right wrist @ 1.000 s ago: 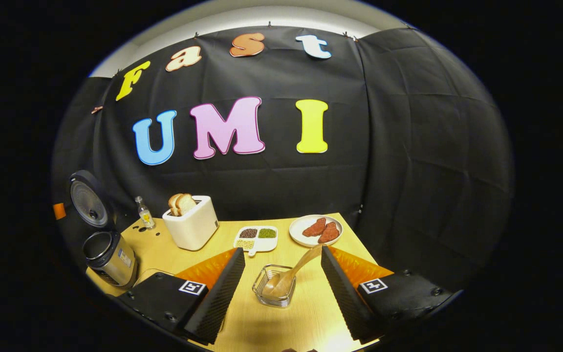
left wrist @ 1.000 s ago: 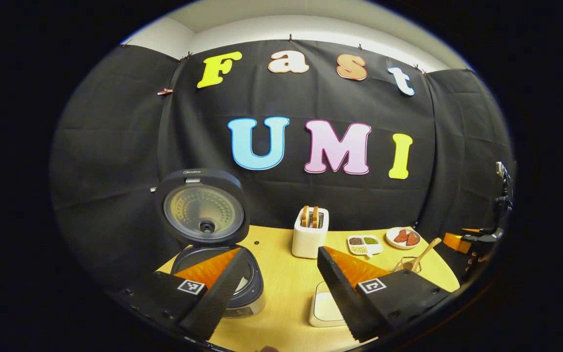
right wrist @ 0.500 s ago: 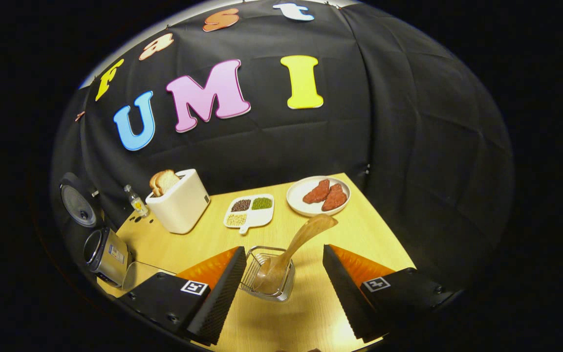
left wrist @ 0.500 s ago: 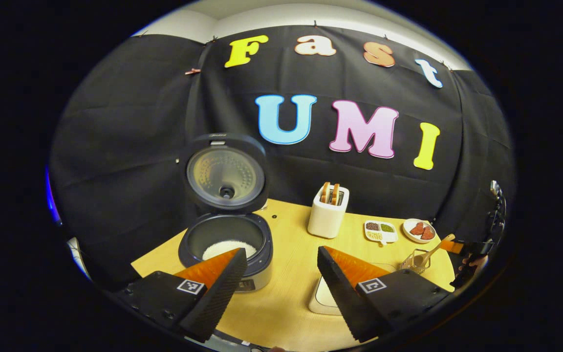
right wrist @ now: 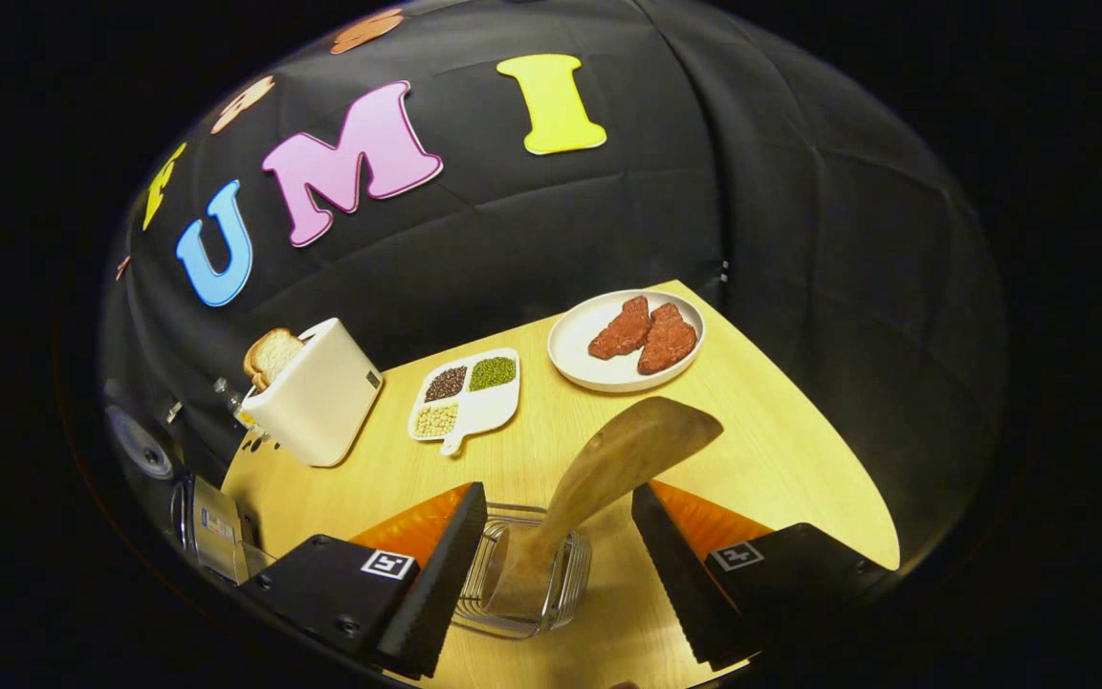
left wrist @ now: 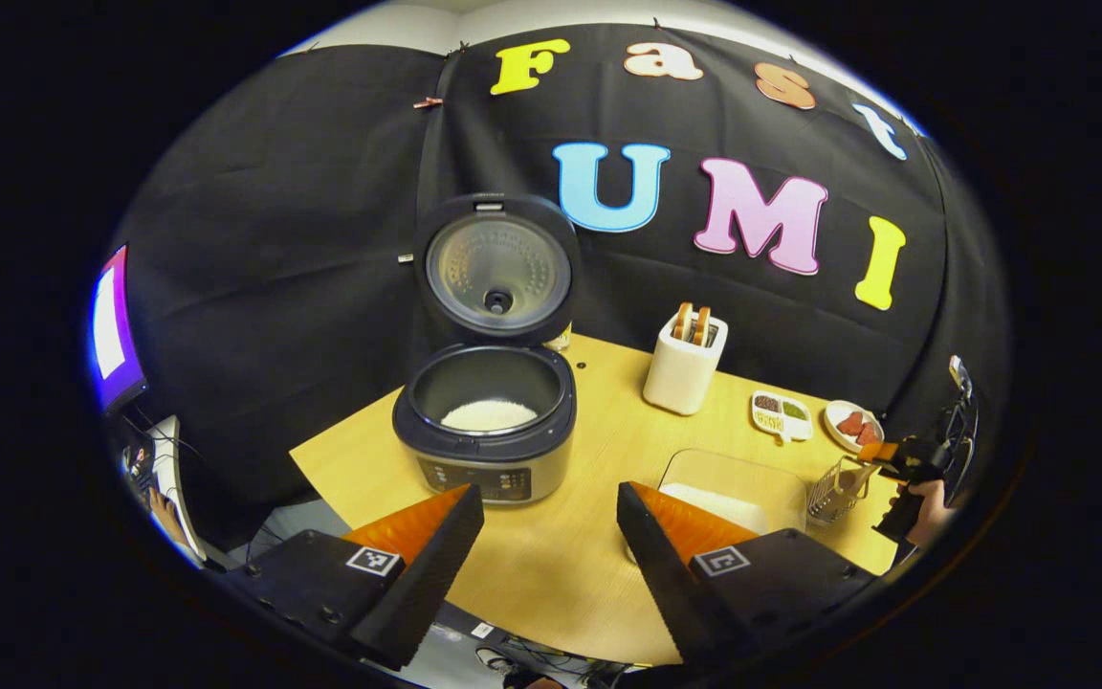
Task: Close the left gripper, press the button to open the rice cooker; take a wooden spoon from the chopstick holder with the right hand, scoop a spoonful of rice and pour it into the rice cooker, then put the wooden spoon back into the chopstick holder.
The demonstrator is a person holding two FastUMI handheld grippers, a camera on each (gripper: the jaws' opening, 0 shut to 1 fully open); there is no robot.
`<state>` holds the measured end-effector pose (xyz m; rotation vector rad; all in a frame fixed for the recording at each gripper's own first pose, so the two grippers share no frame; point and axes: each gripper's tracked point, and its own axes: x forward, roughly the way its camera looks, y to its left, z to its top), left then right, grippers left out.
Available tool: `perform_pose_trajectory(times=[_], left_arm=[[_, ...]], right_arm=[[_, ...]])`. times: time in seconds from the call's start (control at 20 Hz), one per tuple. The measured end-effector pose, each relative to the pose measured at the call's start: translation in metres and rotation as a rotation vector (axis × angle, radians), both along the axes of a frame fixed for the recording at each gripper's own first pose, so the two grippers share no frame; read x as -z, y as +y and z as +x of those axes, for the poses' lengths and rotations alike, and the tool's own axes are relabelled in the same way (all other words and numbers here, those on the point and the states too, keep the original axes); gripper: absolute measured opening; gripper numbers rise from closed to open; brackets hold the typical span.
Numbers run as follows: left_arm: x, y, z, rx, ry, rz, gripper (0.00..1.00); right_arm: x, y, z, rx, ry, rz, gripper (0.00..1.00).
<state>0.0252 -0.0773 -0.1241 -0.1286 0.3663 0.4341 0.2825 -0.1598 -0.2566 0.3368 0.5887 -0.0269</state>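
The right tongs [right wrist: 551, 565] stand wide, straddling the wooden spoon [right wrist: 608, 478] that leans in the chopstick holder [right wrist: 527, 584] between them — best to close on the handle's middle, then lift straight up. The left tongs [left wrist: 546, 550] hang wide before the open rice cooker [left wrist: 489, 421].

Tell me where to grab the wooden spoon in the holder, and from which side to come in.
Grip the wooden spoon on its bare handle, just above the chopstick holder rim. The handle leans up and to the right out of the holder, its wide end free, so that stretch is clear. Come down from above with the open right tongs straddling the handle, then lift along its tilt.
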Motion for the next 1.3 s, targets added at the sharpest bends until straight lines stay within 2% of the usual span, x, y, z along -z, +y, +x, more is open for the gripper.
perform_pose_trajectory(times=[0.1,0.2,0.25,0.35,0.4,0.45,0.5,0.55,0.6,0.75,0.9,1.0,1.1,1.3], left_arm=[[0.010,-0.004,0.000,0.009,0.024,0.007,0.96],[0.019,-0.008,0.004,0.022,0.045,-0.001,0.96],[0.024,-0.009,0.005,0.024,0.057,-0.010,0.96],[0.030,-0.012,0.009,0.036,0.068,-0.033,0.96],[0.032,-0.014,0.010,0.042,0.069,-0.043,0.96],[0.033,-0.014,0.011,0.051,0.070,-0.051,0.96],[0.035,-0.014,0.012,0.060,0.071,-0.055,0.96],[0.036,-0.012,0.012,0.071,0.073,-0.055,0.96],[0.038,-0.011,0.013,0.084,0.076,-0.054,0.96],[0.038,-0.001,0.011,0.124,0.079,-0.049,0.96],[0.033,0.017,0.011,0.156,0.059,-0.040,0.96],[0.030,0.031,0.013,0.185,0.052,0.003,0.96],[0.027,0.047,0.016,0.218,0.038,0.051,0.96],[0.023,0.066,0.018,0.283,-0.010,0.042,0.96]], right_arm=[[0.000,0.005,0.006,-0.001,-0.010,0.009,0.83],[-0.002,0.009,0.009,0.000,-0.014,0.000,0.58],[-0.004,0.007,0.011,0.006,-0.023,-0.013,0.57],[-0.010,0.005,0.011,0.030,-0.025,-0.024,0.34],[-0.011,0.005,0.011,0.041,-0.026,-0.011,0.42],[-0.015,0.004,0.011,0.051,-0.028,-0.004,0.27],[-0.016,0.003,0.009,0.064,-0.032,-0.009,0.28],[-0.015,0.002,0.011,0.067,-0.026,-0.001,0.19],[-0.022,0.008,0.003,0.062,-0.020,0.006,0.20],[-0.038,0.017,-0.004,0.056,-0.037,-0.019,0.14],[-0.077,0.025,-0.018,0.032,-0.117,-0.055,0.14],[-0.101,0.030,-0.027,0.029,-0.157,-0.076,0.14],[-0.125,0.040,-0.039,0.027,-0.185,-0.067,0.14],[-0.164,0.071,-0.063,0.014,-0.239,-0.040,0.14]])
